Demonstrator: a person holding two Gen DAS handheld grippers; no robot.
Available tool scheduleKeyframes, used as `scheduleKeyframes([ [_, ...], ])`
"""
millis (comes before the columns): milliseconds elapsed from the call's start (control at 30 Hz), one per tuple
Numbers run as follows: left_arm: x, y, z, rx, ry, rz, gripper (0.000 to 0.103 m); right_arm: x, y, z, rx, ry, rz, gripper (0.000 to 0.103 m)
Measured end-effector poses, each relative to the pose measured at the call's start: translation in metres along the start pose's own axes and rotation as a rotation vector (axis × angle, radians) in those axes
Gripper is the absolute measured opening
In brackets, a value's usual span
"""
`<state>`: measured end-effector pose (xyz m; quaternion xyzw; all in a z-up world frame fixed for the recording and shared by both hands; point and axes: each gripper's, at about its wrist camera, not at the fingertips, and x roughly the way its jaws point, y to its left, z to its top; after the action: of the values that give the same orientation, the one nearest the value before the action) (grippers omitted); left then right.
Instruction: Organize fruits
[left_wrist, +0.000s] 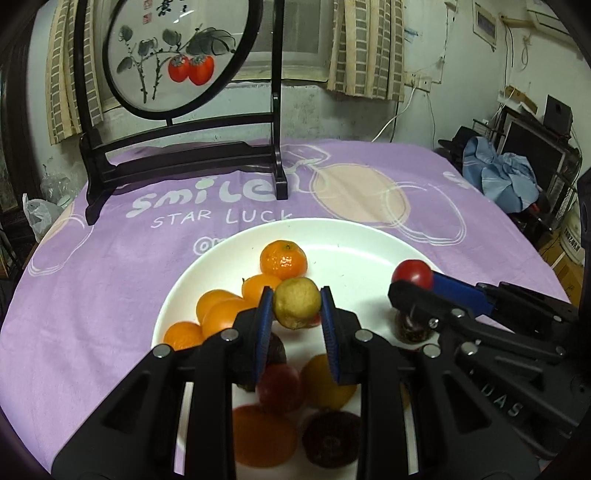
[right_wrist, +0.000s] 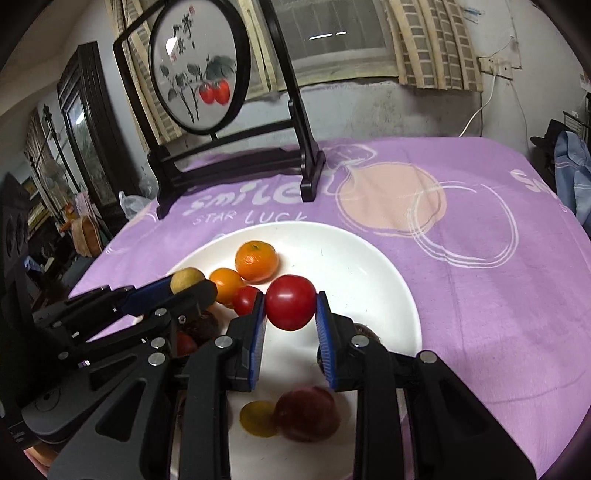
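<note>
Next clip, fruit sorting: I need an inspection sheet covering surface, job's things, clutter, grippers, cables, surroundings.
Surface: purple tablecloth printed "smile STAR LUCK".
Job's things: white plate holding oranges, red and dark fruits.
Clutter: framed persimmon painting on black stand.
Grippers: left gripper shut on yellow-green fruit; right gripper shut on red tomato, both above the plate.
Cables: white cable down the wall.
Surroundings: curtained window, blue cloth.

Your left wrist view looks forward and down along its fingers, close above the white plate (left_wrist: 369, 240), facing the framed painting (left_wrist: 177, 55). Your right wrist view sits just beside it, angled leftward; both share plate (right_wrist: 351, 251), painting (right_wrist: 199, 74) and purple cloth (left_wrist: 110, 277).
</note>
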<state>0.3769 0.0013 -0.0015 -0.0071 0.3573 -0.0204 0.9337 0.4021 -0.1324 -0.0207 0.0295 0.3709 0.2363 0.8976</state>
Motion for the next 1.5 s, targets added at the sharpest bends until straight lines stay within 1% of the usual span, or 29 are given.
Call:
scheduleKeyframes([
  [133, 0.007, 0.002, 0.000, -0.001, 0.020, 0.006, 0.026, 0.008, 0.000, -0.001, -0.009, 0.027, -0.001, 0.029],
  [233, 0.007, 0.002, -0.001, 0.005, 0.016, 0.012, 0.026, 0.008, -0.001, -0.003, -0.012, 0.040, -0.004, 0.029],
  [300, 0.005, 0.001, -0.001, 0.004, 0.016, 0.013, 0.026, 0.005, 0.000, -0.003, -0.015, 0.038, -0.004, 0.031],
  [367, 0.002, 0.001, -0.001, 0.001, 0.011, 0.015, 0.027, -0.002, 0.000, -0.003, -0.015, 0.027, -0.016, 0.040],
  [400, -0.002, 0.001, -0.001, 0.001, 0.004, 0.021, 0.031, -0.006, -0.001, -0.002, -0.014, 0.023, -0.017, 0.042],
  [433, -0.005, 0.002, -0.001, -0.001, -0.004, 0.026, 0.038, -0.011, -0.002, -0.003, -0.011, 0.015, -0.021, 0.046],
  [467, -0.010, 0.003, -0.002, -0.006, -0.015, 0.041, 0.046, -0.019, -0.003, -0.003, -0.005, 0.002, -0.021, 0.052],
  [500, -0.017, 0.006, -0.002, -0.023, -0.033, 0.095, 0.070, -0.026, -0.004, -0.004, 0.000, -0.009, -0.015, 0.055],
  [533, -0.024, 0.011, -0.003, -0.045, -0.055, 0.143, 0.089, -0.033, -0.004, -0.006, 0.000, -0.018, -0.006, 0.059],
  [567, -0.035, 0.017, -0.005, -0.069, -0.085, 0.157, 0.094, -0.042, -0.003, -0.009, -0.011, -0.022, -0.001, 0.059],
  [600, -0.043, 0.022, -0.007, -0.082, -0.097, 0.136, 0.096, -0.048, -0.001, -0.013, -0.027, -0.022, -0.003, 0.059],
  [700, -0.064, 0.030, -0.017, -0.095, -0.097, 0.111, 0.098, -0.068, 0.010, -0.032, -0.093, -0.022, -0.021, 0.064],
  [733, -0.071, 0.030, -0.022, -0.087, -0.102, 0.112, 0.099, -0.076, 0.012, -0.042, -0.114, -0.023, -0.018, 0.069],
  [767, -0.076, 0.030, -0.027, -0.075, -0.105, 0.113, 0.100, -0.083, 0.015, -0.053, -0.130, -0.025, -0.008, 0.079],
  [800, -0.084, 0.030, -0.037, -0.056, -0.109, 0.116, 0.101, -0.091, 0.016, -0.063, -0.147, -0.029, 0.004, 0.086],
  [833, -0.091, 0.031, -0.046, -0.047, -0.113, 0.120, 0.101, -0.099, 0.018, -0.076, -0.168, -0.036, 0.013, 0.097],
  [867, -0.099, 0.033, -0.059, -0.042, -0.114, 0.124, 0.101, -0.106, 0.020, -0.086, -0.186, -0.040, 0.009, 0.099],
  [967, -0.112, 0.038, -0.085, -0.035, -0.084, 0.101, 0.101, -0.120, 0.026, -0.111, -0.224, -0.015, -0.023, 0.099],
  [1000, -0.119, 0.040, -0.095, -0.030, -0.069, 0.107, 0.101, -0.125, 0.027, -0.118, -0.234, -0.010, -0.026, 0.099],
  [1033, -0.123, 0.042, -0.101, -0.031, -0.067, 0.118, 0.101, -0.129, 0.029, -0.124, -0.246, -0.007, -0.031, 0.099],
  [1167, -0.139, 0.051, -0.118, -0.044, -0.085, 0.120, 0.101, -0.145, 0.030, -0.142, -0.286, -0.027, -0.043, 0.099],
  [1333, -0.146, 0.054, -0.131, -0.040, -0.079, 0.115, 0.101, -0.150, 0.026, -0.144, -0.279, -0.034, -0.042, 0.099],
  [1500, -0.147, 0.051, -0.135, -0.012, -0.071, 0.113, 0.101, -0.148, 0.019, -0.142, -0.250, -0.027, -0.048, 0.099],
])
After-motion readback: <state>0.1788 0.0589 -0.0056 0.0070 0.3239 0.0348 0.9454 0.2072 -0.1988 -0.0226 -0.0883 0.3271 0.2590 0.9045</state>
